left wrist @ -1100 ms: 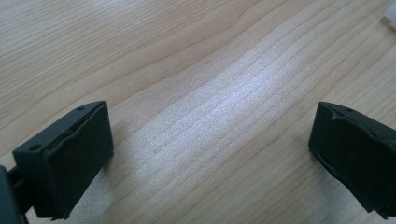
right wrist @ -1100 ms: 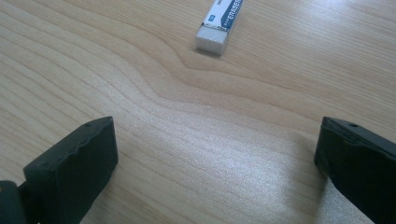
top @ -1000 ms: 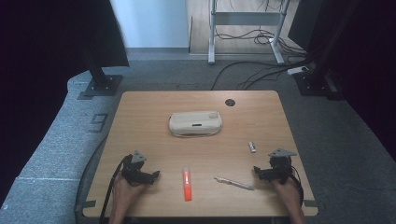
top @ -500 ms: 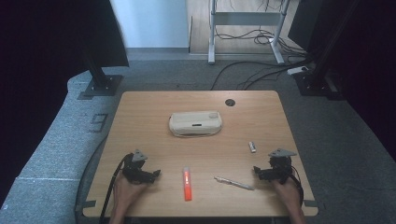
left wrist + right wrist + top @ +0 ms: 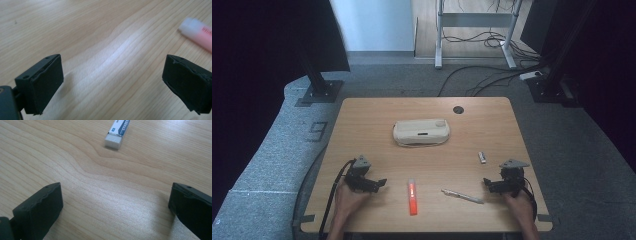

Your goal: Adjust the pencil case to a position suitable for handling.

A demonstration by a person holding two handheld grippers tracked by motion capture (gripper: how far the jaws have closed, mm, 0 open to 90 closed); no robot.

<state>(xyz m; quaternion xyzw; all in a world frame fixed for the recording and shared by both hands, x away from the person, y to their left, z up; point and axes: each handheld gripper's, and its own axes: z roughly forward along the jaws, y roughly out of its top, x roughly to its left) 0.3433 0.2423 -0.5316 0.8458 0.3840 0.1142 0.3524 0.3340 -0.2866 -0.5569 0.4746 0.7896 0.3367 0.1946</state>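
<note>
Both grippers rest near the front edge of the wooden table (image 5: 372, 125), each held by a hand. My left gripper (image 5: 380, 183) is open, its jaws pointing right toward an orange highlighter (image 5: 412, 196). In the left gripper view the left gripper (image 5: 113, 75) has bare wood between its wide jaws, with the highlighter (image 5: 200, 30) beyond them at the upper right. My right gripper (image 5: 487, 184) is open and points left, just right of a silver pen (image 5: 462, 196). From the right gripper view the right gripper (image 5: 116, 200) is empty, and a white eraser (image 5: 118, 132) lies ahead.
A cream pencil case (image 5: 421, 132) lies in the middle of the table. The eraser (image 5: 482, 157) sits behind the right gripper. A round cable hole (image 5: 457, 109) is near the far edge. Cables and stand legs cover the floor beyond.
</note>
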